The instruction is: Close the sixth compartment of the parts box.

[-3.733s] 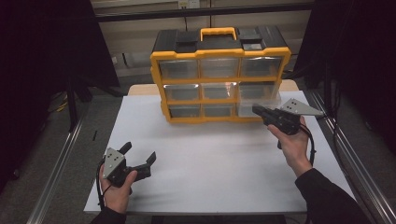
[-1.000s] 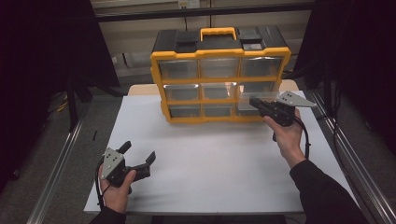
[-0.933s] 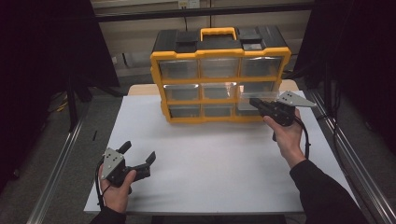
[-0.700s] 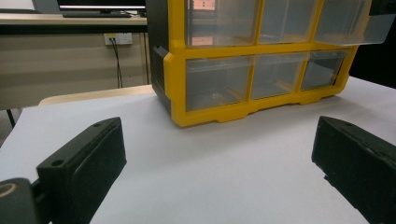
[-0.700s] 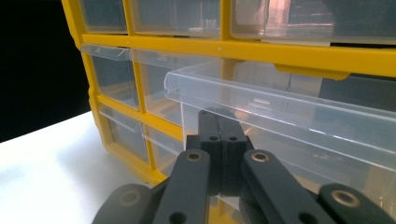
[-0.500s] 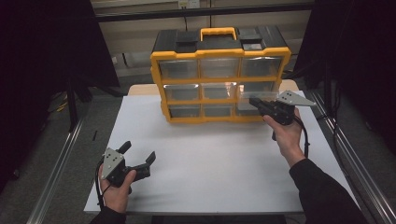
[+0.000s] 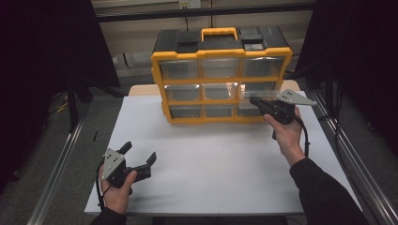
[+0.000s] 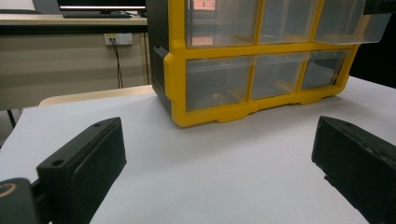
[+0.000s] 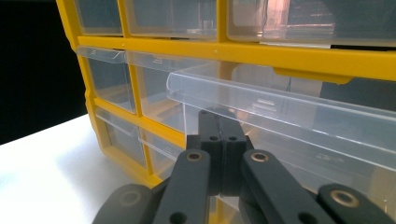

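Pulling the clear middle-right drawer (image 7: 257, 91) from the yellow organizer (image 7: 220, 79), frame centre-right: right gripper (image 7: 256, 100) fingers closed beneath its lip, left gripper (image 7: 139, 157) open, idle lower left; next, draw straight outward.

A flat white rectangular tabletop sheet (image 7: 220, 159) carries the scene, laid over a pale wooden table whose light edge (image 7: 141, 89) shows at the far side behind it. Standing directly on the white sheet, toward its far edge and about centred, is a yellow plastic organiser cabinet (image 7: 221, 82) with a black top, a yellow carry handle and three rows of clear plastic drawers. The sheet reaches to the table's near edge, with grey floor (image 7: 51, 154) on both sides.
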The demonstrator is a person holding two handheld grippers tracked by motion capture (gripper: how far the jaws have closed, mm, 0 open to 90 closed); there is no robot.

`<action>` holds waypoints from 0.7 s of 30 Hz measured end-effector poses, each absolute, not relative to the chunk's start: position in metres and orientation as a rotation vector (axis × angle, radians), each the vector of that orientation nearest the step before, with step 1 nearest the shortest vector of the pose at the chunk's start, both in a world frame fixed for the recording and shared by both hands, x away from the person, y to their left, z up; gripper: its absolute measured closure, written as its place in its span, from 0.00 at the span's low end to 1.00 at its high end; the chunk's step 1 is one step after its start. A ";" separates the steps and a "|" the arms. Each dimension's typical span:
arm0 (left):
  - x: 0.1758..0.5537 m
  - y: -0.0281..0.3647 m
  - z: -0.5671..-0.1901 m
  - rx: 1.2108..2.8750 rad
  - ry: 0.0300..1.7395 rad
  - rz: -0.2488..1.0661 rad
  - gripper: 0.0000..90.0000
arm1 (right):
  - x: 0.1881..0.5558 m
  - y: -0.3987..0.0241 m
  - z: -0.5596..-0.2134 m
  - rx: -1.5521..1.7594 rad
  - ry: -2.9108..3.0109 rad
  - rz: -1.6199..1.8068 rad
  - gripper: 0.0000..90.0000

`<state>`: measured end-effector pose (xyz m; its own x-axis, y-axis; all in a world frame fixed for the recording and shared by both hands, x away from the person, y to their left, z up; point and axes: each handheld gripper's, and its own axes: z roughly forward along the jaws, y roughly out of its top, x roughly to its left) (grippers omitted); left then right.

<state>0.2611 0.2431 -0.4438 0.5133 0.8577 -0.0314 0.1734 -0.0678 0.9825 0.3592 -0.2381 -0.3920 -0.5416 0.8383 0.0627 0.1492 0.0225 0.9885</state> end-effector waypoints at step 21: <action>0.261 0.244 -0.443 1.562 0.912 0.714 0.03 | 0.364 -0.238 -0.394 1.022 1.716 1.580 1.00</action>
